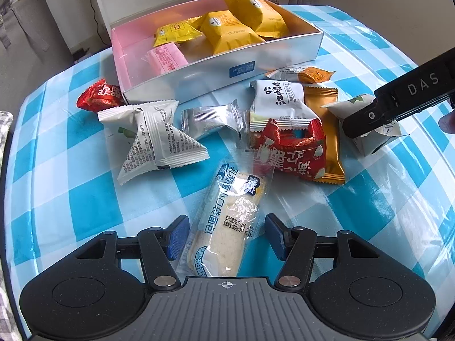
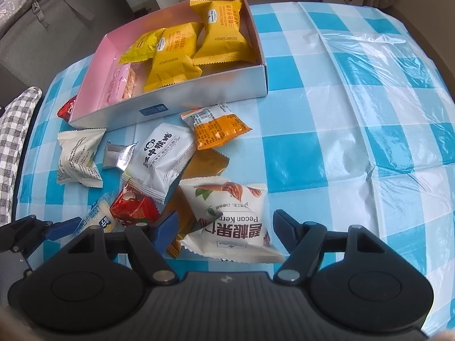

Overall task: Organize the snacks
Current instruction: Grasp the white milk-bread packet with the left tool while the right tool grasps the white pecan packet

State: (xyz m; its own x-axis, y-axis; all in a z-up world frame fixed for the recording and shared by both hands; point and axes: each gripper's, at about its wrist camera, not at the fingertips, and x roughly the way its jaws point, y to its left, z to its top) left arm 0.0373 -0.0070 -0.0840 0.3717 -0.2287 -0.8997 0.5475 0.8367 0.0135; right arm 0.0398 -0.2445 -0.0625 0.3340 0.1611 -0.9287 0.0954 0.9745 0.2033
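Left wrist view: left gripper (image 1: 226,236) jaws spread wide, released, straddling the near end of a clear bread packet (image 1: 227,221) lying flat on the checked table (image 1: 85,199); neither blue pad touches the wrapper. Ahead of the jaws and left, white pyramid pack (image 1: 150,139). Straight ahead, small silver sachet (image 1: 212,119). Ahead and right, red foil pack (image 1: 290,149) lies on an amber sachet (image 1: 330,130), with the white monkey-logo pack (image 1: 277,105) overlapping its far edge. Beyond that, orange-and-white pack (image 1: 307,74). Far ahead, open box (image 1: 221,71), pink inside, holding yellow packs (image 1: 227,32) and a pink pack (image 1: 167,58). Small red pack (image 1: 98,98) just beside the box's left corner. Far right, right gripper (image 1: 366,126) is over the white pecan pack (image 1: 375,130).

Right wrist view: right gripper (image 2: 226,227) jaws open, released, one on each side of the pecan pack (image 2: 230,221), pads not pressing it. Left of the jaws, red foil pack (image 2: 133,209), bread packet (image 2: 99,218) and the left gripper's blue tip. Ahead, monkey-logo pack (image 2: 162,159), amber sachet (image 2: 206,164), orange-and-white pack (image 2: 216,126). Ahead and left, silver sachet (image 2: 118,156) and pyramid pack (image 2: 78,156). Box (image 2: 170,105) further ahead with the yellow packs (image 2: 199,48) inside.
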